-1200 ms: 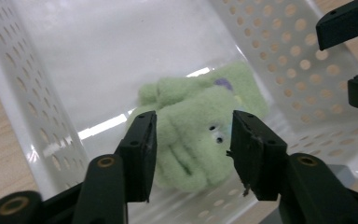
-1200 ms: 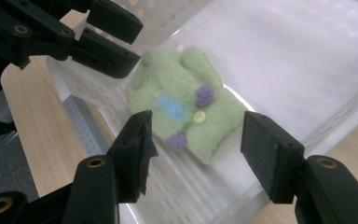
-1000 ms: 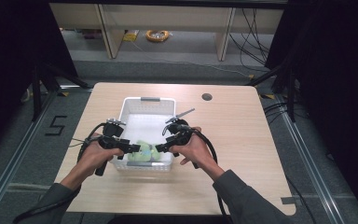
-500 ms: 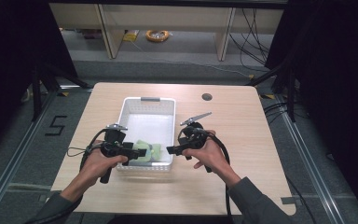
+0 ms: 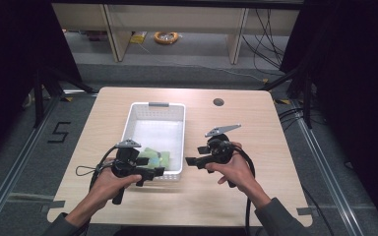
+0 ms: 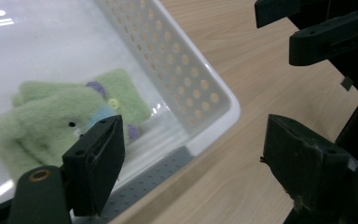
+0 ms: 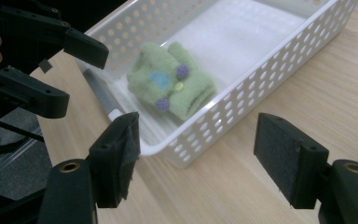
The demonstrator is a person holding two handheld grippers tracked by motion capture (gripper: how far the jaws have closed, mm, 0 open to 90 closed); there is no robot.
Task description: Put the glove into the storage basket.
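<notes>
Low in the high view, your forearms came up from the bottom edge onto the light wooden table (image 5: 275, 128). Your left claw (image 5: 158, 171), left of centre, sat at the near left corner of the white perforated basket (image 5: 150, 110), its tips over the near rim. Its jaws had just been opening and stood wide apart with nothing between them; in the left gripper view the basket's corner and bare wood showed in the gap.

Your right claw (image 5: 190, 162), just right of centre, hung over bare table just beside the basket's right wall, pointing left toward it. Its jaws had also just been opening and stood well apart, gripping nothing; in the right gripper view the basket's wall and wood lay between the pads (image 7: 286, 158).

The folded green fleece cloth (image 5: 153, 157), with a pale blue patch, purple dots and a yellow button, lay inside the basket at its near end, free of both claws. The rest of the basket floor beyond it was white.

Farther up the frame, a dark round hole (image 5: 218, 102) sat in the table near its far edge.
</notes>
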